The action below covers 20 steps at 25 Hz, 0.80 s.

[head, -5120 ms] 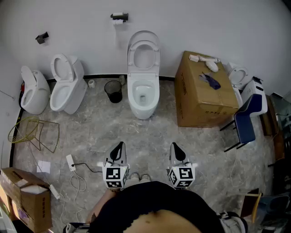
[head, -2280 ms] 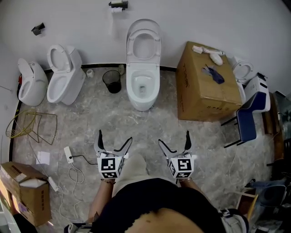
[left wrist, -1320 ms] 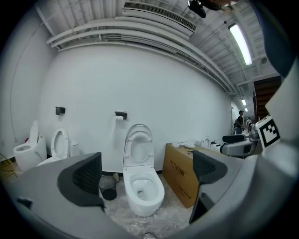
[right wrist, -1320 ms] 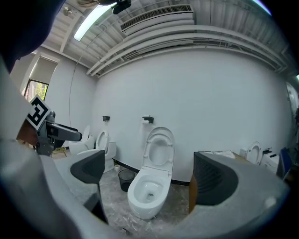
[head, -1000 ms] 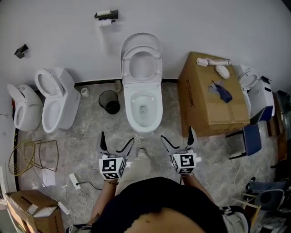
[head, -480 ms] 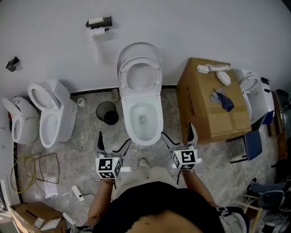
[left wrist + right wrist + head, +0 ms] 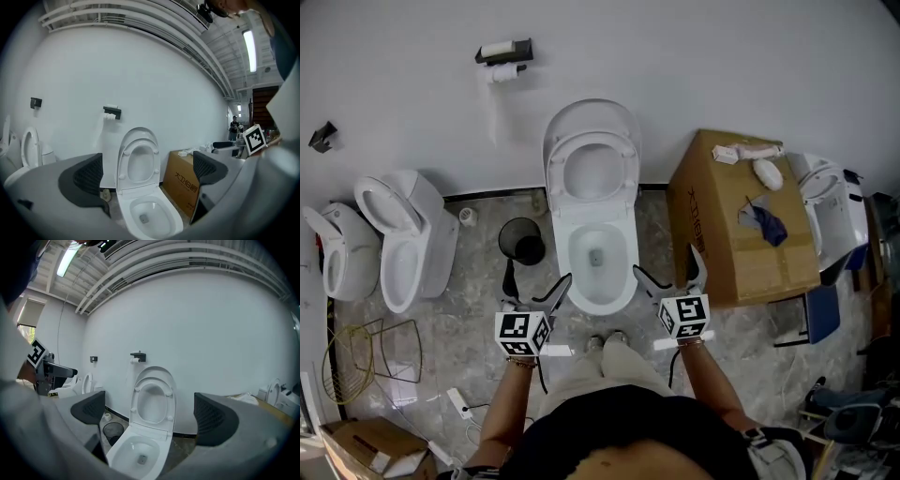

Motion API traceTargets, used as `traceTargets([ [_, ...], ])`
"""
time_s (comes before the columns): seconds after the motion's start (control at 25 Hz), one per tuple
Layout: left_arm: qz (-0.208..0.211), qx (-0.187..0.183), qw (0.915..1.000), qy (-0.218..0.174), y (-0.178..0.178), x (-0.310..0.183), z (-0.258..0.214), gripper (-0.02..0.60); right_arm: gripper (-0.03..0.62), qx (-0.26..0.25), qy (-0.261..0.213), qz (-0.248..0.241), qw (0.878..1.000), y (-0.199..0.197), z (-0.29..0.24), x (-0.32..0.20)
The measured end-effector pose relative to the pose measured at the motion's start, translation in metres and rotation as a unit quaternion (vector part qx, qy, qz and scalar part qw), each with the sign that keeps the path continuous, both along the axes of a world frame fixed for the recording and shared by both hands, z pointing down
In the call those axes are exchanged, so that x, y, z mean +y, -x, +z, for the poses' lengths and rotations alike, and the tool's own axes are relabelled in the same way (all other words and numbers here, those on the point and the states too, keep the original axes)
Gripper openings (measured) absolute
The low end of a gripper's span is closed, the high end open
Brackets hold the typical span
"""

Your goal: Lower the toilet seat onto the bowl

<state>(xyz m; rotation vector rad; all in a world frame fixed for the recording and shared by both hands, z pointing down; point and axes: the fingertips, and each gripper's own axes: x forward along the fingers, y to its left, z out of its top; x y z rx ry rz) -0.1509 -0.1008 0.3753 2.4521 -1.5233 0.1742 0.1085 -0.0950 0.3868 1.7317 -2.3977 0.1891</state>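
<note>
Nothing lowered yet — the toilet seat [image 7: 625, 171] stands upright behind the bowl [image 7: 571, 272]. The left gripper [image 7: 537, 277] and right gripper [image 7: 667, 266] hover just before the bowl, jaws spread wide, holding nothing.

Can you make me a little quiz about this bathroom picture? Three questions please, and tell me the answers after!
1. True or false: the toilet seat is already lying flat on the bowl.
2. Pick one: what stands on the floor beside the bowl, on the left claw's side? A) a black bin B) a red bucket C) a mop
3. Fill in the gap: the left claw and the right claw both have their jaws ____, with nothing held between them.

Key:
1. False. The seat stands up against the lid.
2. A
3. open
</note>
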Motion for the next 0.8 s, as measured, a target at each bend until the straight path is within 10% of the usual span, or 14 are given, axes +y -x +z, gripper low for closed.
traceTargets([
  [0.8,0.028,-0.019,0.9994,-0.006,-0.026,-0.136,0.043,0.575,0.581,-0.019,0.050,-0.042,0.998,-0.009,0.046,-0.154],
])
